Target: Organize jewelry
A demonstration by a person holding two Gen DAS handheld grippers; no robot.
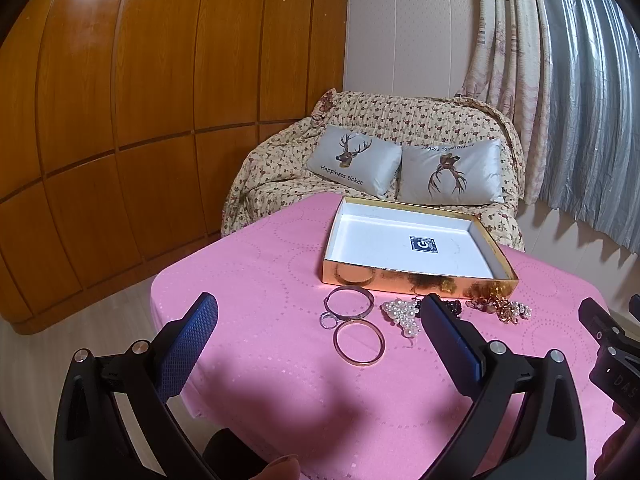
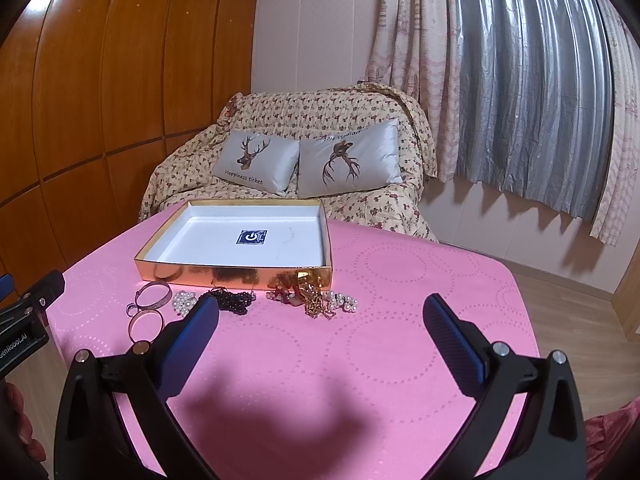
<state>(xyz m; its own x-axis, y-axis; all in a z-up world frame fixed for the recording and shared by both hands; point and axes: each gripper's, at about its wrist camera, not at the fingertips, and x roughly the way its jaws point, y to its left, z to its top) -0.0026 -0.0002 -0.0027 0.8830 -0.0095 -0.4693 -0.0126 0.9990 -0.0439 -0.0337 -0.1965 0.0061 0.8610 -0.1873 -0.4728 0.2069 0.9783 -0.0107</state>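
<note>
Hovering spread and empty short of the gold box (image 1: 416, 276), the left tool (image 1: 320, 320) and right tool (image 2: 320, 316) face jewelry (image 2: 312, 300) strewn along its near wall; first pickup seemingly awaits, probably the gold bangle (image 1: 360, 342).

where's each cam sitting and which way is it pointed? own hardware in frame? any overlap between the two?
Left wrist: on the left gripper, above the near table edge, facing the gold box, bangles and sofa; own open fingers, a fingertip, right gripper's body at right edge.
Right wrist: on the right gripper, further right, same heading; own open fingers, left gripper's body at left edge.
Shared: gold box, bangles, white pearls, pink tablecloth, deer pillows.
</note>
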